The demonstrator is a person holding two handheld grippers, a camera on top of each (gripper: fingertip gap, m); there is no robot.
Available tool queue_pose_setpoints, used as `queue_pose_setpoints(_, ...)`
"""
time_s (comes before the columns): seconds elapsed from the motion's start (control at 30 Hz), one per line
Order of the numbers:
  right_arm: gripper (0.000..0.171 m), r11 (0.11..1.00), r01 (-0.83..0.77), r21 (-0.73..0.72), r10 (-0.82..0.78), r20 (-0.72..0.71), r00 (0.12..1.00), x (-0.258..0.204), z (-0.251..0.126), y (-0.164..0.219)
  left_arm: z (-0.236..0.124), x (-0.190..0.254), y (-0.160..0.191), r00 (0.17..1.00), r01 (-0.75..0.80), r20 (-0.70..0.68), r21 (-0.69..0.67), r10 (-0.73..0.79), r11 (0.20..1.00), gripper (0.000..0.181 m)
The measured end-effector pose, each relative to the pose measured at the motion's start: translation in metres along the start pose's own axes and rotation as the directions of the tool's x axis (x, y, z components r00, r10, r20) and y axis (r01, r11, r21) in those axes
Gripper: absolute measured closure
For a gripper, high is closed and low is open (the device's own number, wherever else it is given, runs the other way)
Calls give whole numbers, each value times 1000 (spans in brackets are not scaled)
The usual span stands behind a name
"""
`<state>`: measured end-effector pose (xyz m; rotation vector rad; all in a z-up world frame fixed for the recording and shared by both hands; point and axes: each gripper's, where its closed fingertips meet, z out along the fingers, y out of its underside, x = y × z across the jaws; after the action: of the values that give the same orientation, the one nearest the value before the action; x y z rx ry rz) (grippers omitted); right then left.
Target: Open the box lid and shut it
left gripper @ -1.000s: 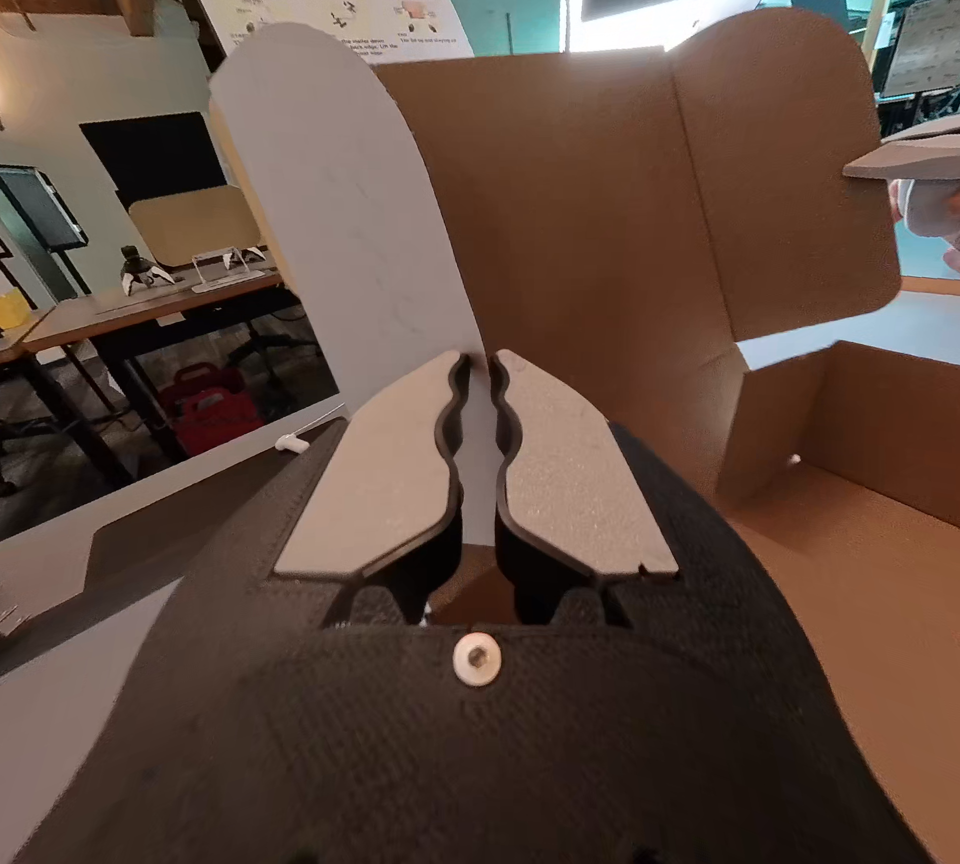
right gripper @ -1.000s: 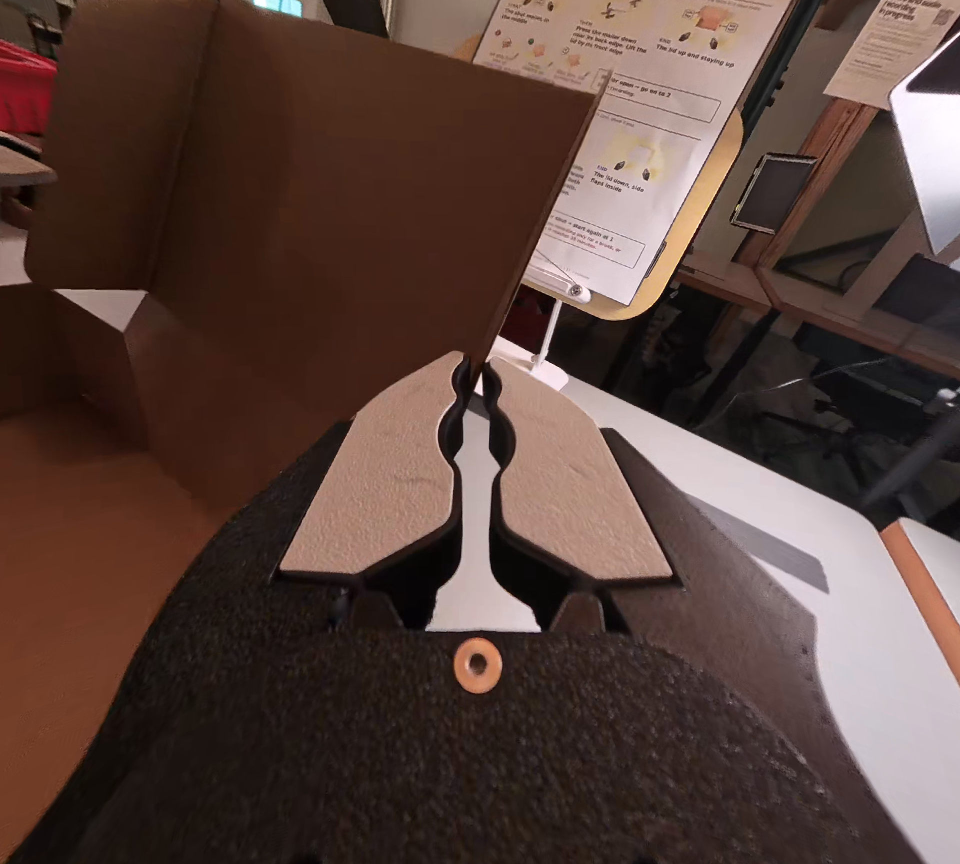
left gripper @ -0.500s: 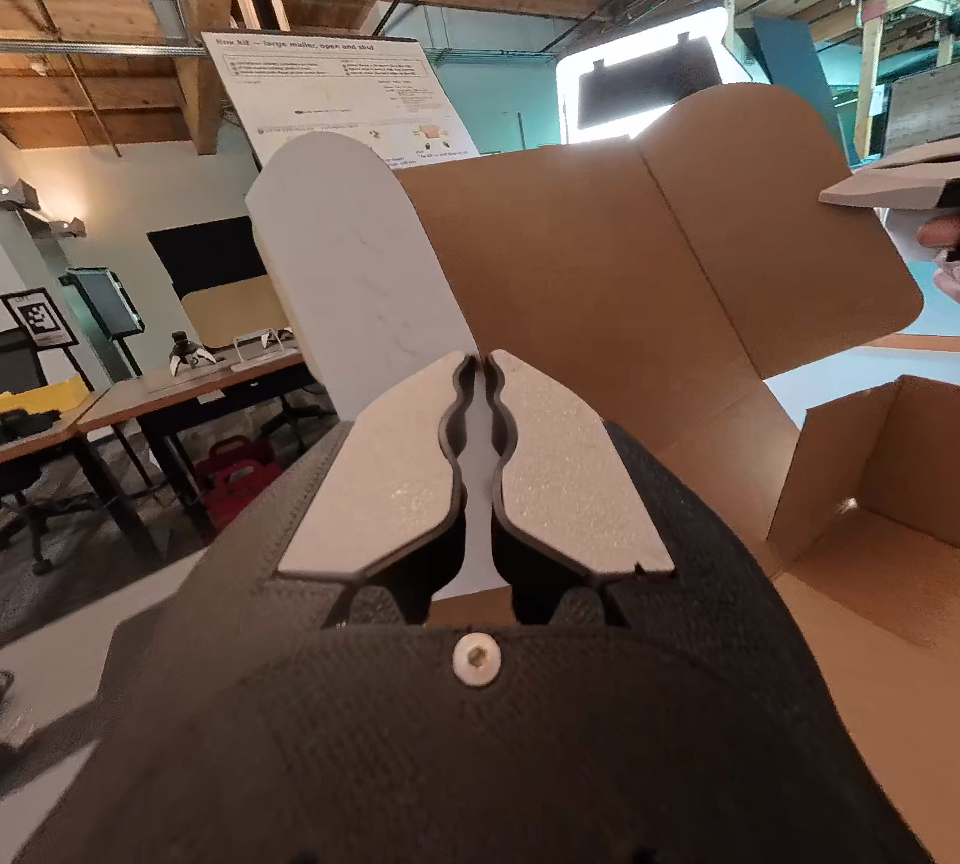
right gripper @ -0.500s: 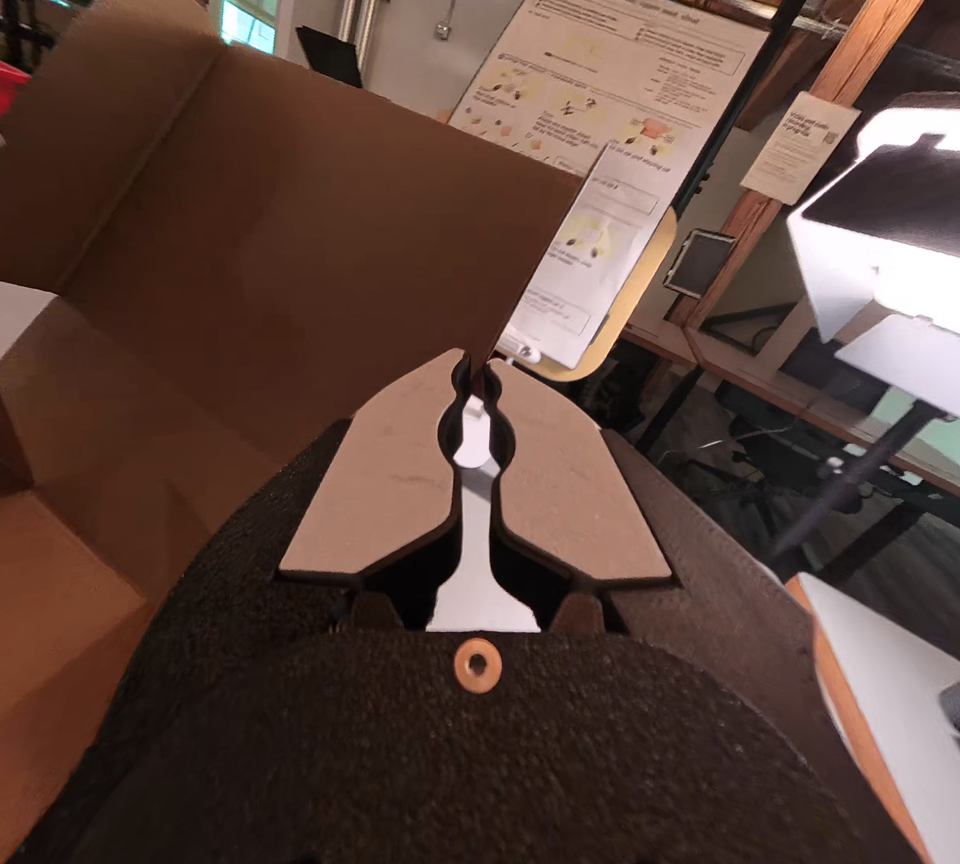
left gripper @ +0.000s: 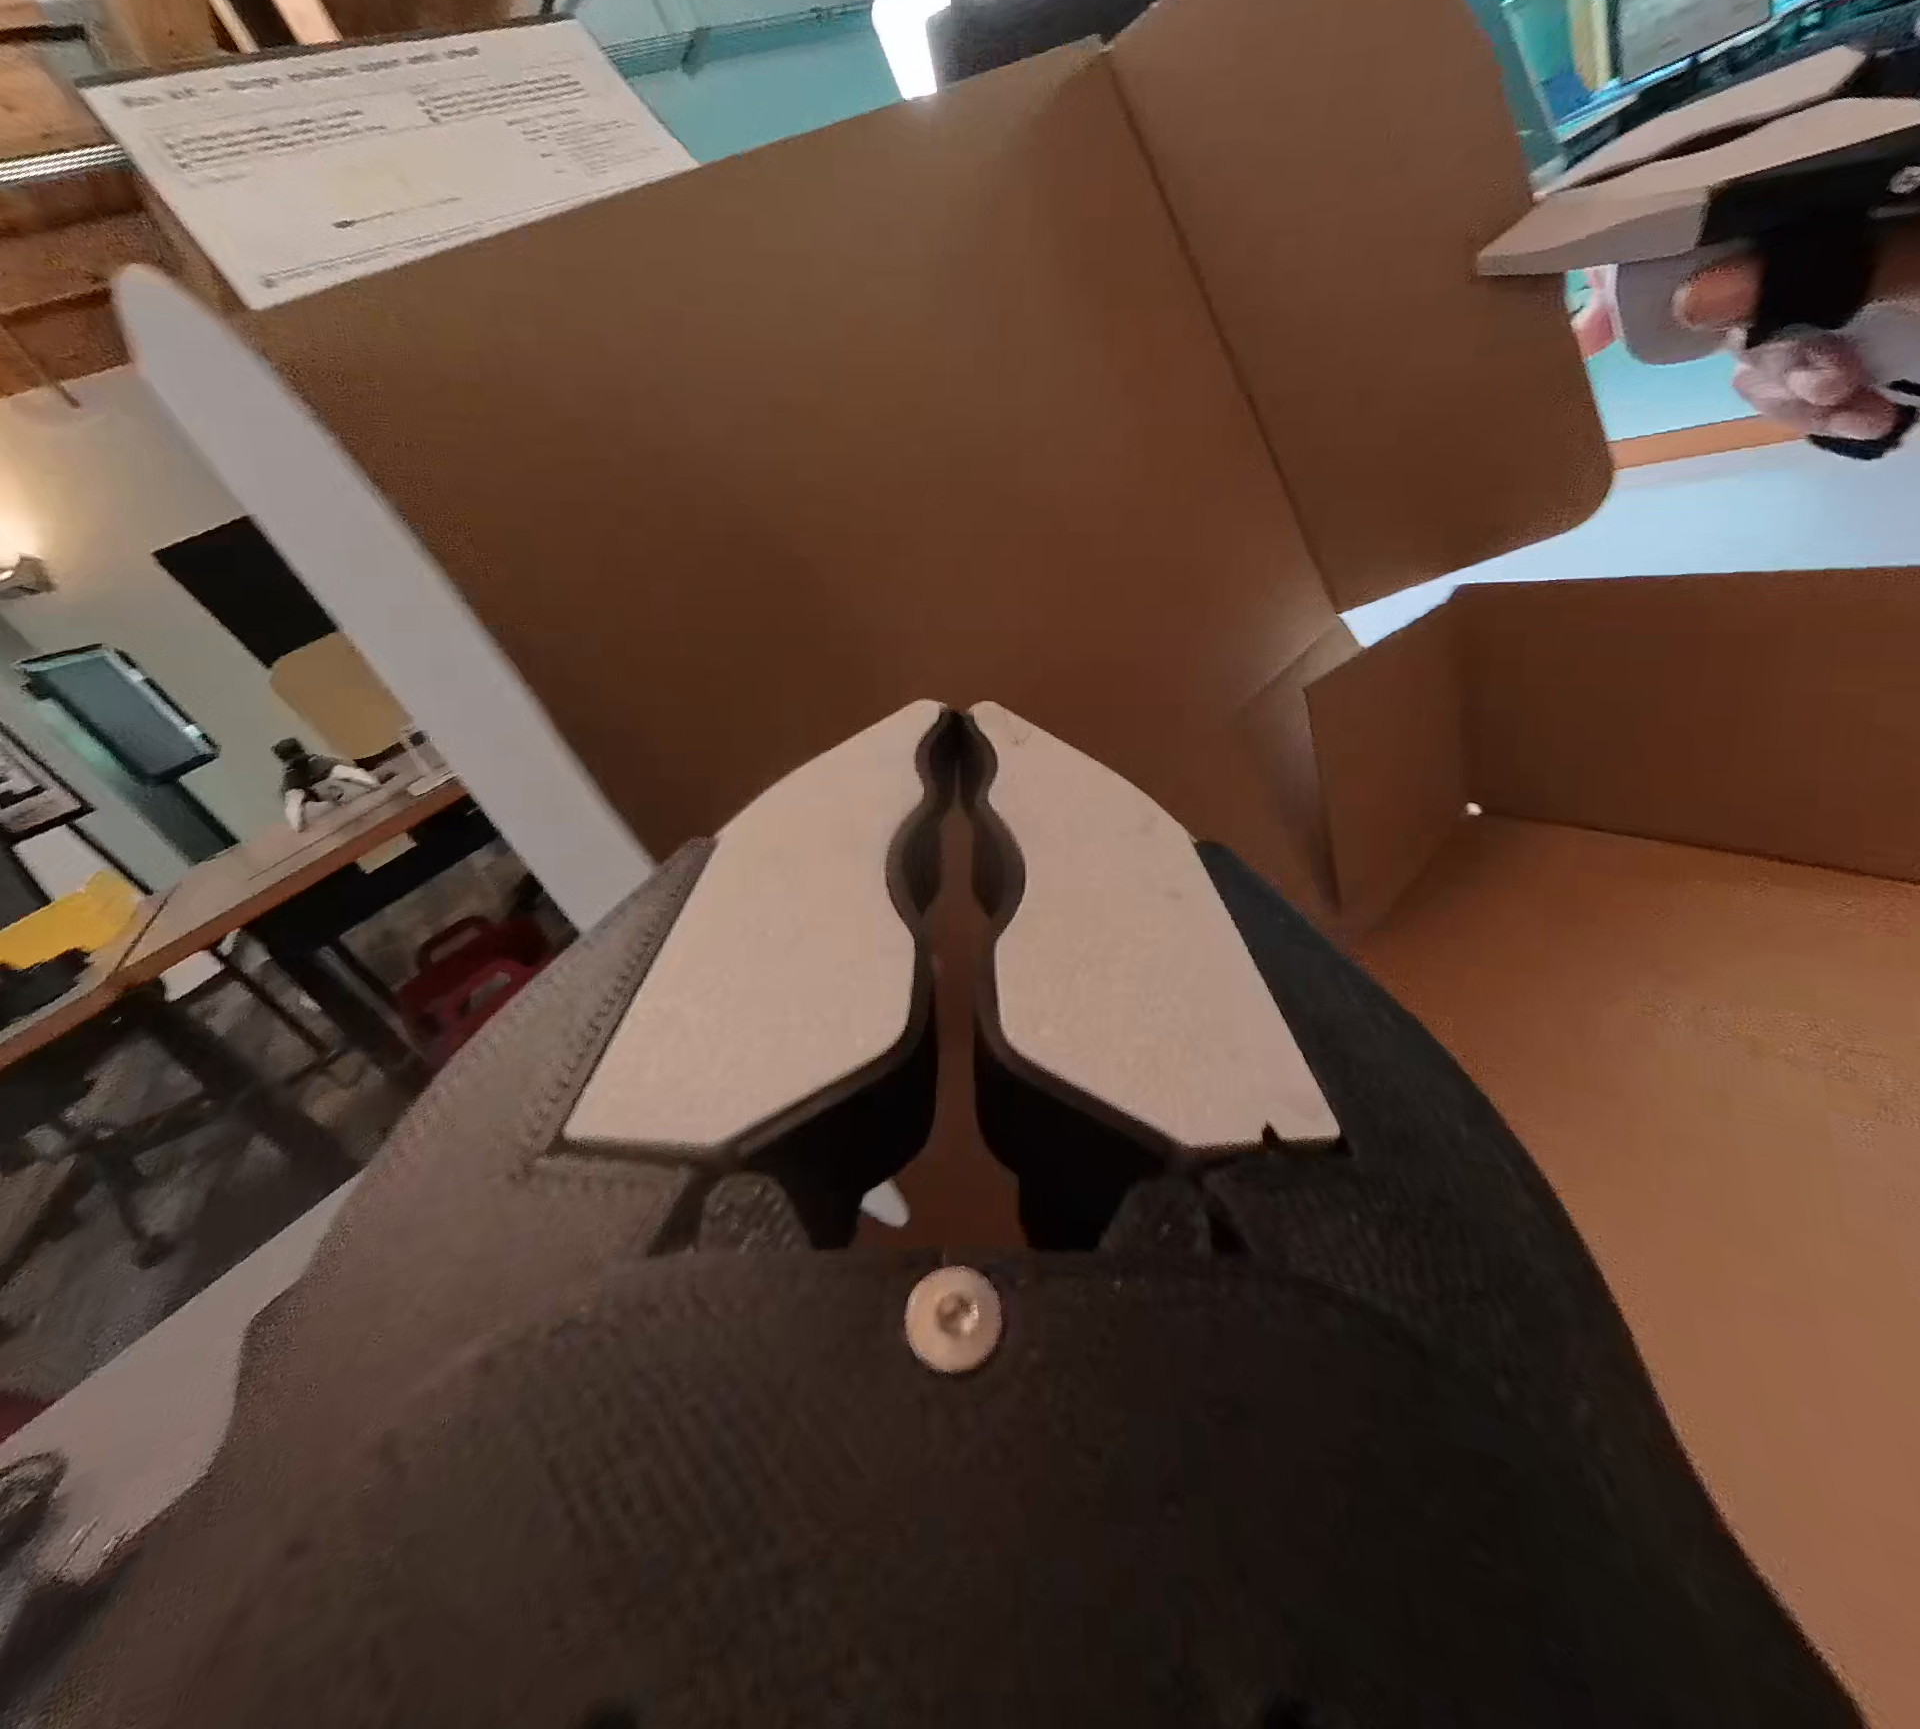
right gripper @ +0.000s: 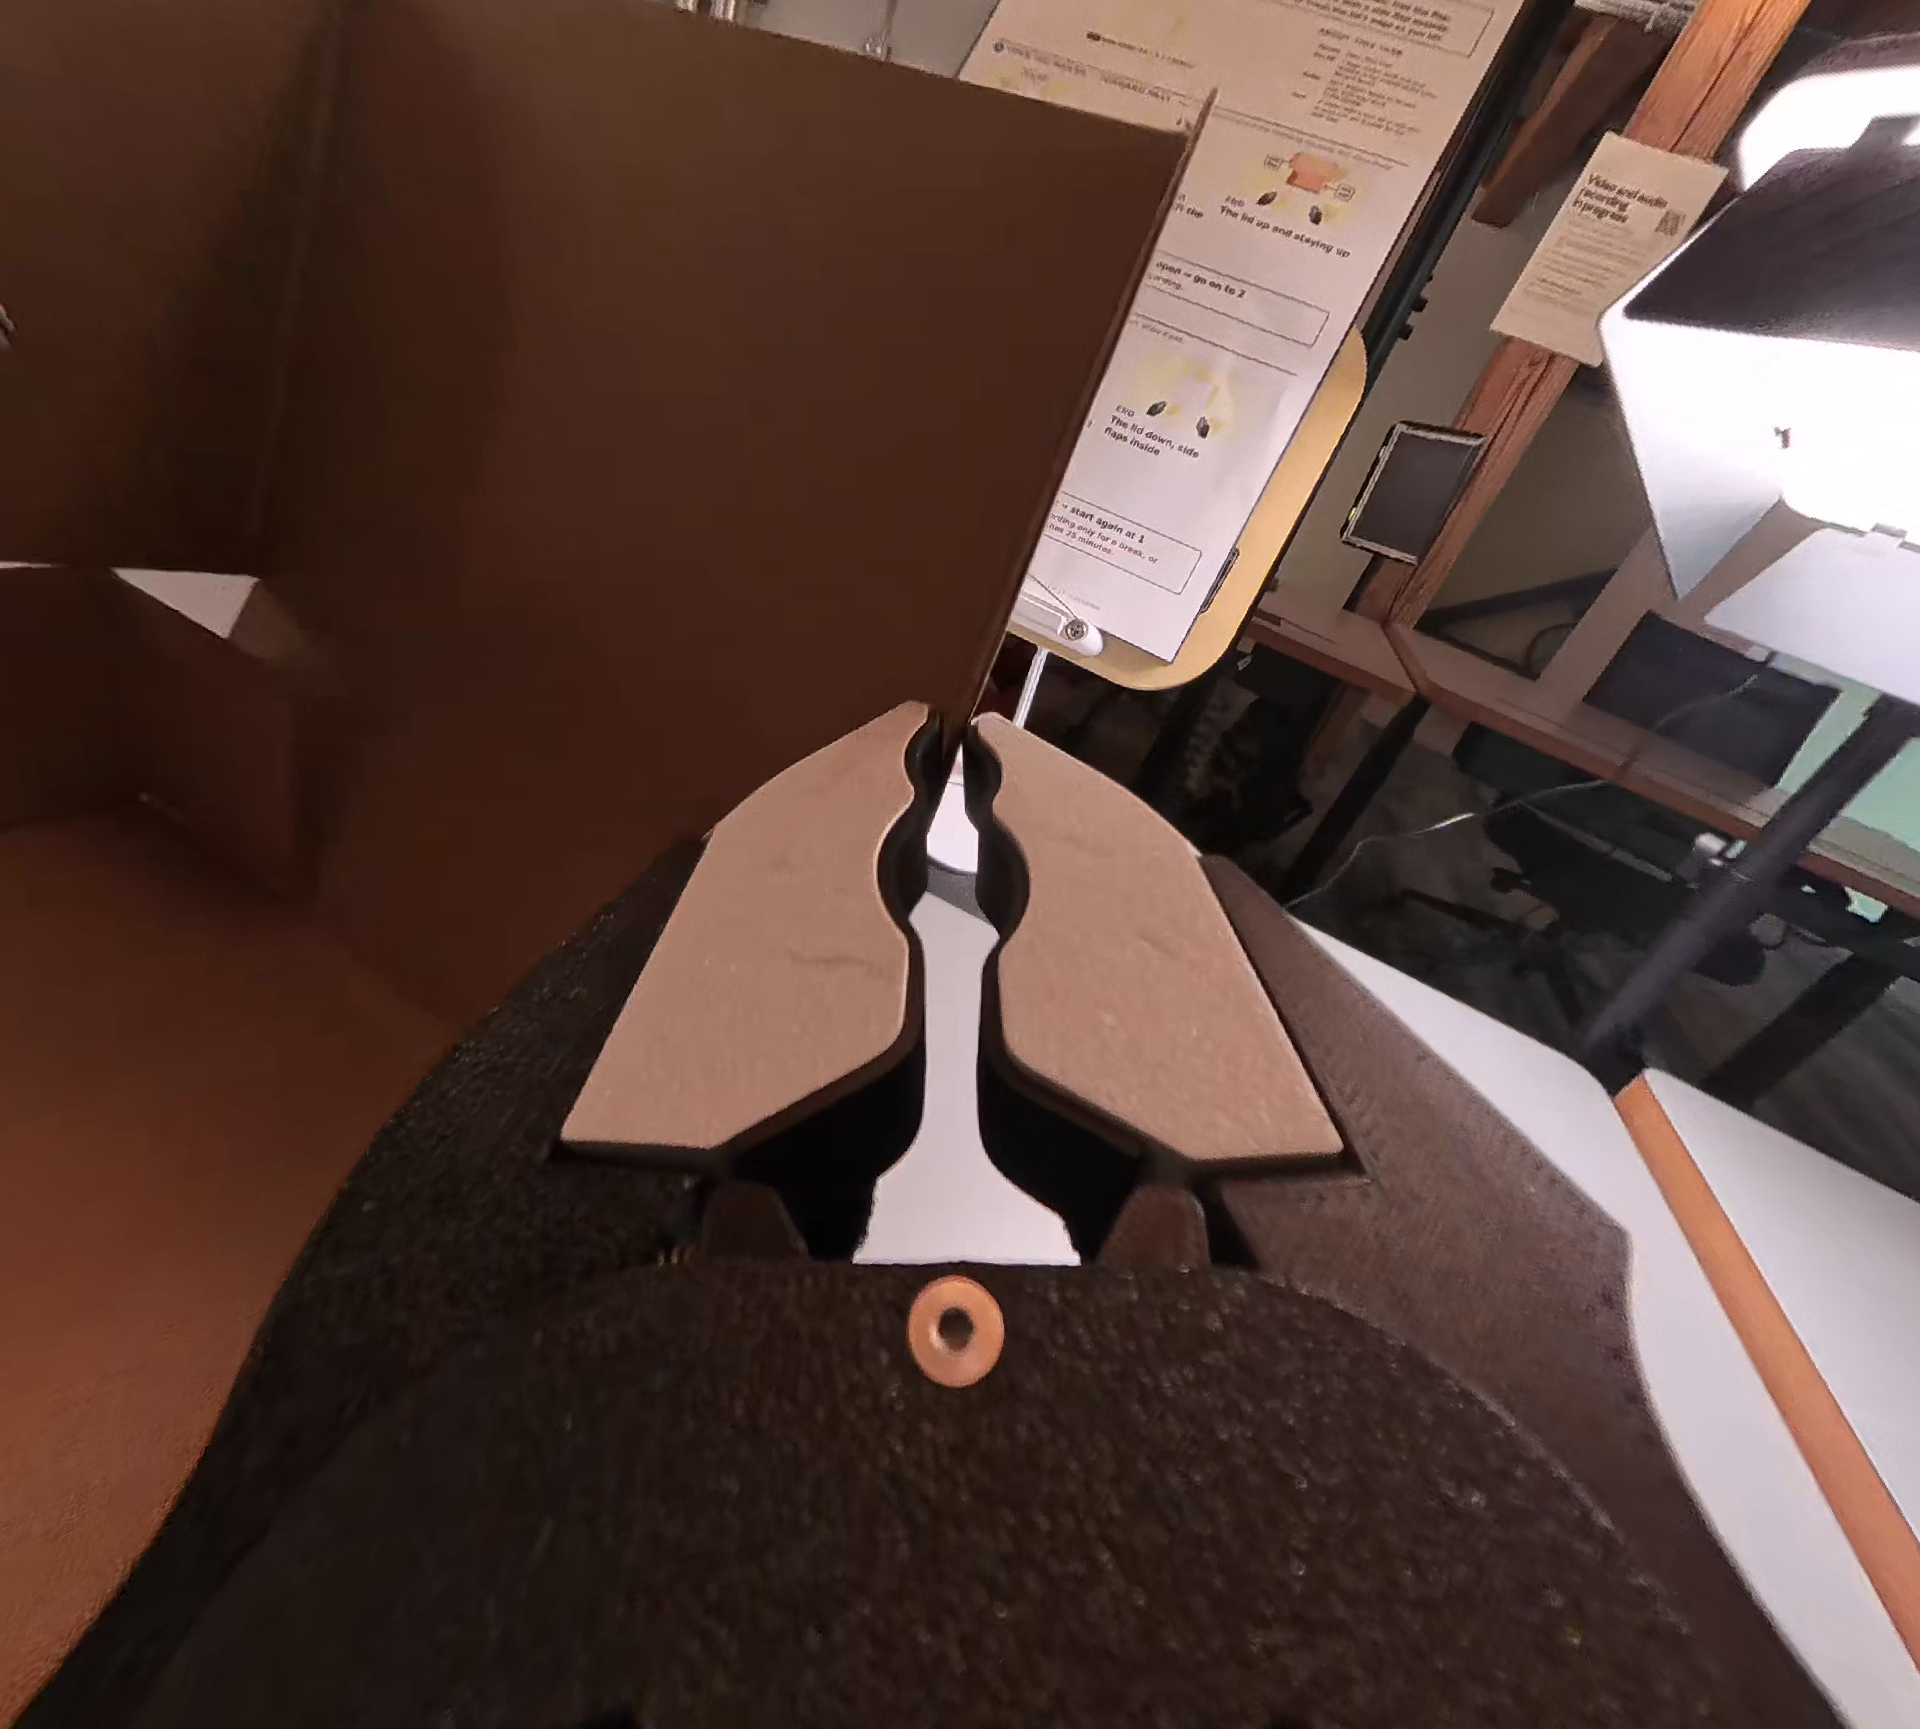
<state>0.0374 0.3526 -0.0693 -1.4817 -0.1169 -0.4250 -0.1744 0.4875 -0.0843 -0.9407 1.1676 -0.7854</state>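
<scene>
Holding: my left claw [left gripper: 958, 715], its two pale flat fingers drawn tight together at the tips, meets the brown cardboard lid [left gripper: 852, 432] at frame centre; whether board lies between the tips I cannot tell.
Right claw: my right claw [right gripper: 948, 729] pinches the thin side edge of the same lid [right gripper: 644, 391], the board's edge running down into the narrow gap between the tips at mid-frame.
Lid: raised, standing steeply above the box, its brown inner face filling the upper middle of both views.
Lid flaps: a rounded brown side flap [left gripper: 1382, 256] juts toward the upper right of the left wrist view; a white-faced rounded flap [left gripper: 343, 557] slants down the left side.
Box: the open brown cardboard box tray [left gripper: 1621, 1056] lies low at the right of the left wrist view, its floor bare, a low wall along the back.
Other claw seen afar: my right claw [left gripper: 1507, 266] shows at the right edge of the left wrist view, with my hand [left gripper: 1808, 349] behind it.
Surface: a white tabletop [right gripper: 1434, 1108] lies at lower right in the right wrist view.
Backdrop: a white printed instruction poster [right gripper: 1278, 266] on a stand sits at upper right, behind the lid's edge.
</scene>
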Motion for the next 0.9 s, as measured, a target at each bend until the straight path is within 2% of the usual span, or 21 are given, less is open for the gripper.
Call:
queue_pose_setpoints(0.07, 168, 999, 22, 27, -21, -9, 1000, -2, -10, -1, -12, -9, -8, 998, 1, 57, -13, -1, 1000, 181)
queue_pose_setpoints(0.13, 168, 998, 30, 54, -29, -9, 1000, -3, -16, -5, -26, -37, -24, 981, 10, 192, -17, -6, 1000, 175)
queue_pose_setpoints(0.2, 168, 996, 48, 76, -47, -19, 999, -3, -19, -6, -38, -68, -50, 949, 67, 309, 5, -65, 998, 159)
queue_pose_setpoints(0.23, 168, 993, 67, 96, -65, -24, 998, -5, -21, -7, -39, -81, -58, 936, 108, 339, -21, -94, 994, 141)
queue_pose_setpoints(0.3, 168, 981, 140, 131, -134, -49, 990, -9, -24, -9, -30, -99, -63, 930, 199, 333, -111, -152, 974, 117)
queue_pose_setpoints(0.4, 168, 955, 224, 192, -212, -79, 974, -17, -28, -14, 7, -104, -55, 929, 351, 216, -256, -300, 901, 108)
queue_pose_setpoints(0.43, 167, 943, 260, 208, -244, -99, 965, -19, -28, -16, 18, -104, -43, 932, 353, 208, -344, -296, 870, 109)
queue_pose_setpoints(0.5, 167, 918, 325, 226, -302, -130, 944, -19, -28, -19, 29, -117, -20, 957, 257, 246, -469, -155, 845, 136)
queue_pose_setpoints(0.53, 167, 914, 344, 214, -317, -149, 937, -16, -26, -16, 32, -119, -21, 959, 229, 256, -449, -122, 864, 160)
queue_pose_setpoints(0.6, 167, 920, 353, 173, -323, -178, 929, -2, -21, -4, 31, -113, -36, 953, 235, 260, -318, -154, 919, 178)
queue_pose_setpoints(0.73, 167, 971, 237, 13, -233, -137, 963, 27, -9, 29, 13, -72, -51, 970, 199, 168, -132, -176, 971, 178)
queue_pose_setpoints(0.8, 167, 973, 186, -139, -197, -64, 978, 33, -4, 45, 2, -59, -47, 971, 150, 200, -91, -130, 984, 178)
queue_pose_setpoints(0.83, 167, 955, 169, -245, -173, 9, 985, 30, -6, 53, -2, -54, -46, 970, 115, 223, -82, -94, 990, 178)
queue_pose_setpoints(0.9, 161, 862, 216, -458, -157, 164, 974, 23, -28, 62, -10, -45, -49, 968, 80, 242, -51, -65, 996, 178)
